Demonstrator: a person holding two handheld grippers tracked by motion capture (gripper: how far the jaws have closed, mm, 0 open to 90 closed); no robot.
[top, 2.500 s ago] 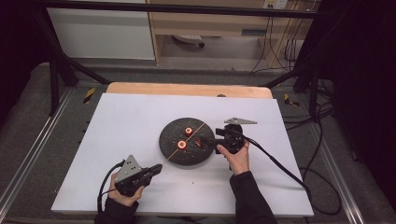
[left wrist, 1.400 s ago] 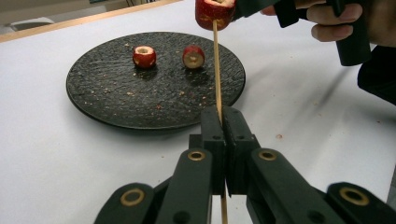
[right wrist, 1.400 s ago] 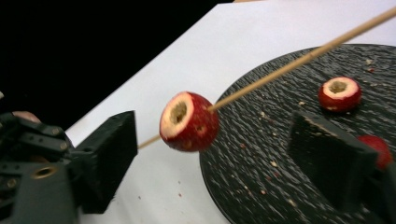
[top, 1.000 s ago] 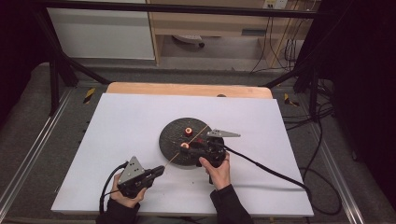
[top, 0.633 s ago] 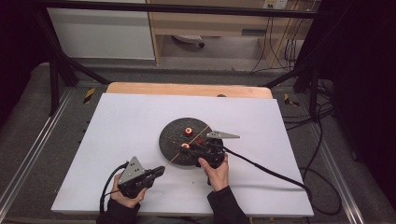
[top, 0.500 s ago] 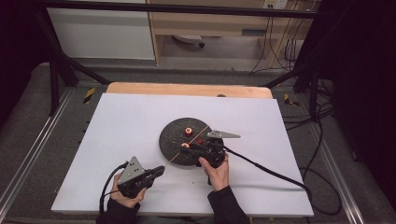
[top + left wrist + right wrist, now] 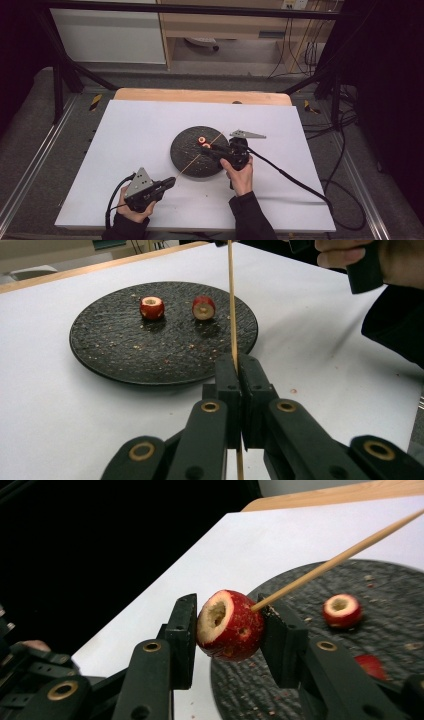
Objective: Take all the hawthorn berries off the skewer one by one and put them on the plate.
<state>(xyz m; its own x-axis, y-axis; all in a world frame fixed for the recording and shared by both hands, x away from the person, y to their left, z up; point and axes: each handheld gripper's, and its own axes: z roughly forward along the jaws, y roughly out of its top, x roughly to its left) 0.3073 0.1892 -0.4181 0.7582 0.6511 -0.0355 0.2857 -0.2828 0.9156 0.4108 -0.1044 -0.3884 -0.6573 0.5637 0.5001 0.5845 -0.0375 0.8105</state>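
A round black plate (image 7: pixel 186 150) sits in the middle of the white bench (image 7: pixel 130 130). It is rough and has little crumbs on it. Two small red fruits (image 7: pixel 152 307) with holes in their middles lie on it, just beside each other. A third red fruit (image 7: pixel 230 625) is up in the air over the plate's edge. A long thin wooden stick (image 7: pixel 192 162) slants across above the plate, its tip touching that fruit

A lab or recording rig, it seems: a white tabletop (image 7: pixel 150 130) stands inside a black metal frame (image 7: pixel 65 75), dark curtains (image 7: pixel 395 75) hang at both sides, loose cables (image 7: pixel 345 150) lie on the grey floor (image 7: pixel 30 145), and pale cabinets (image 7: pixel 110 35) stand well beyond the fingers.
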